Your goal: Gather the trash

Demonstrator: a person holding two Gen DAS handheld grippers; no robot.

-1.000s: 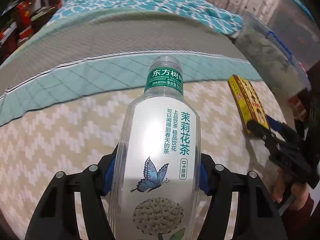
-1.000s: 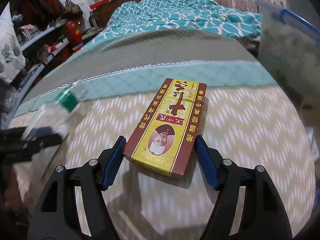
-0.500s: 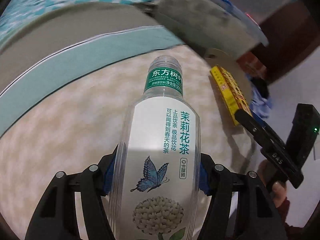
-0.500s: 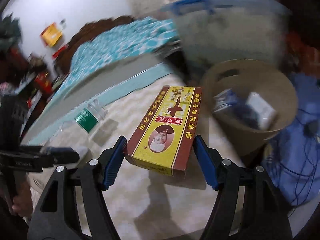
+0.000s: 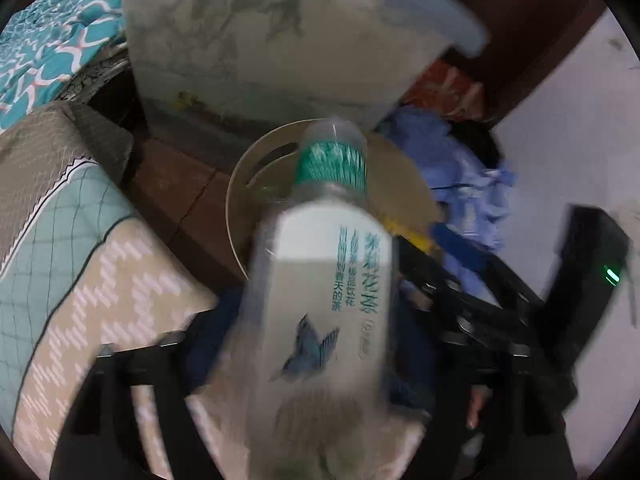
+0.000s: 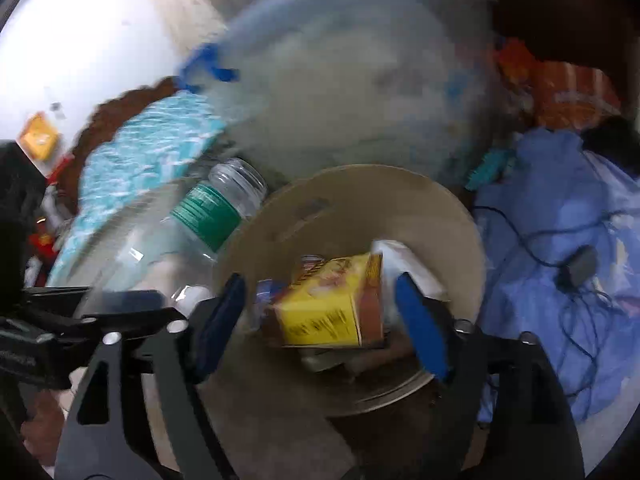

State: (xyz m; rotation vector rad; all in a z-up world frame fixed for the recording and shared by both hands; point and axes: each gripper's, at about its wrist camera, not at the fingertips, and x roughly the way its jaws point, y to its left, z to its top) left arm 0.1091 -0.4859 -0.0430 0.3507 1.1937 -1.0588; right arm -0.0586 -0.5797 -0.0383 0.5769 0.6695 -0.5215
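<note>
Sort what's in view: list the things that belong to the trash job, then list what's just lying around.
Job:
tea bottle
yellow box
waste bin
left gripper
right gripper

Lying about:
storage tub
blue cloth
teal bedspread

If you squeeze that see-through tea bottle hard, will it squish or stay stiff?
The bottle looks like thin clear plastic and seems empty, with no cap visible, so it would probably squish and feel light. Its smooth rounded sides could slip between the left gripper's fingers. Dropped toward the bin, it would likely bounce, not break.
</note>
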